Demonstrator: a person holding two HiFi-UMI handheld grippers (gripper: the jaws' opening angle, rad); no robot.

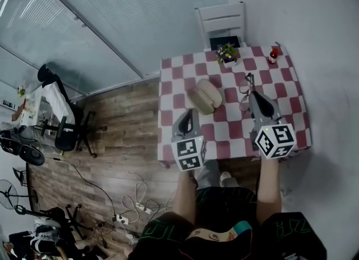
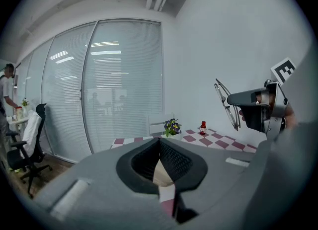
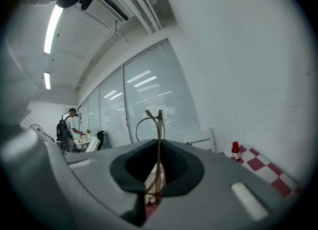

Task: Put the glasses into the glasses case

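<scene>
The beige glasses case [image 1: 206, 96] lies shut on the checkered table [image 1: 286, 93], left of centre. My right gripper [image 1: 251, 92] is lifted over the table right of the case and is shut on the thin-framed glasses [image 1: 245, 85]. In the right gripper view the glasses [image 3: 158, 139] stand upright, pinched between the jaws. My left gripper [image 1: 189, 113] hovers just in front of the case with its jaws closed and nothing in them. A strip of the case [image 2: 162, 173] shows below its jaw tips, and the right gripper [image 2: 233, 100] with the glasses [image 2: 224, 102] shows at the upper right.
A small flower pot [image 1: 228, 54] and a red bottle [image 1: 273, 55] stand at the table's far edge. A white chair [image 1: 221, 24] stands behind the table. To the left are wood floor, an office chair [image 1: 63, 119] and cables.
</scene>
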